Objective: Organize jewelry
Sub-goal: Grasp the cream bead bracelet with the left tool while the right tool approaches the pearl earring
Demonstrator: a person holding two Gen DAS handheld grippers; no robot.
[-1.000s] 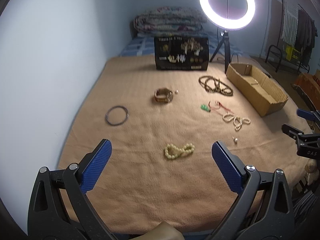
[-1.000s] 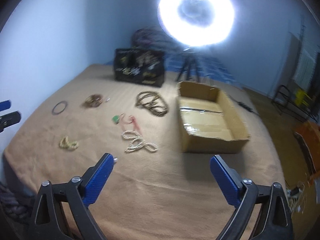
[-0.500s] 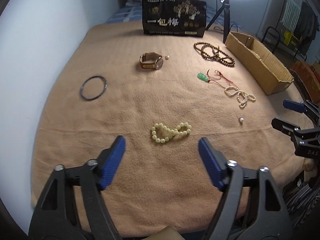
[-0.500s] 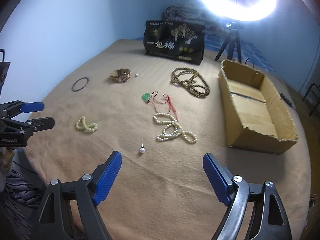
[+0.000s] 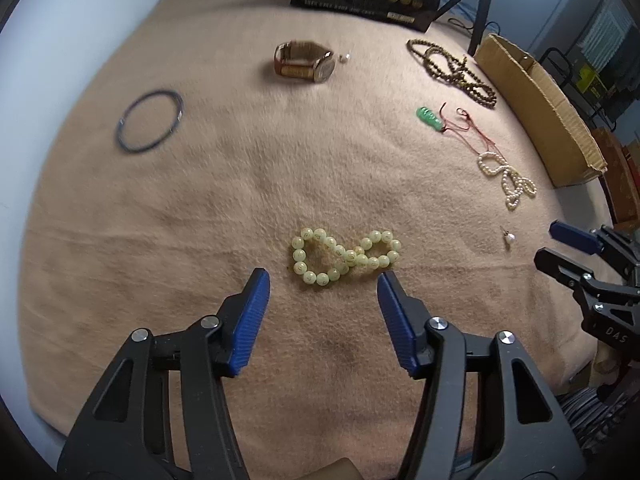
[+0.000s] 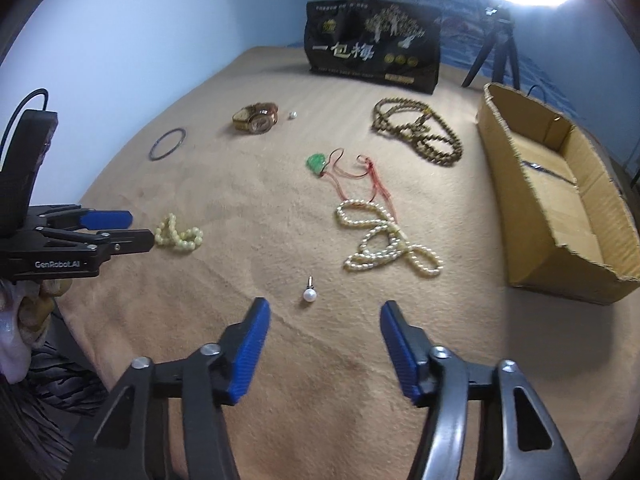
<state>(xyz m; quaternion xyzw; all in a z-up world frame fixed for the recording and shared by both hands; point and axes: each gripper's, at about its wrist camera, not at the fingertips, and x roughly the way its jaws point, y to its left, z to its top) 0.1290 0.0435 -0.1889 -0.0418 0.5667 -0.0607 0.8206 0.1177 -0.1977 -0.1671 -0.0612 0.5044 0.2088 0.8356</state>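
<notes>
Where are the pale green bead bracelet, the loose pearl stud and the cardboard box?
pale green bead bracelet [image 5: 345, 257]: left wrist view, crossing of its loops.
loose pearl stud [image 6: 309, 295]: right wrist view, the pearl.
cardboard box [image 6: 556, 248]: right wrist view, near outer wall.

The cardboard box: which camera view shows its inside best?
The right wrist view: the cardboard box is seen from above, its brown floor and inner walls visible, nothing apparent inside. The left wrist view shows only its long outer side and rim at the right edge.
</notes>
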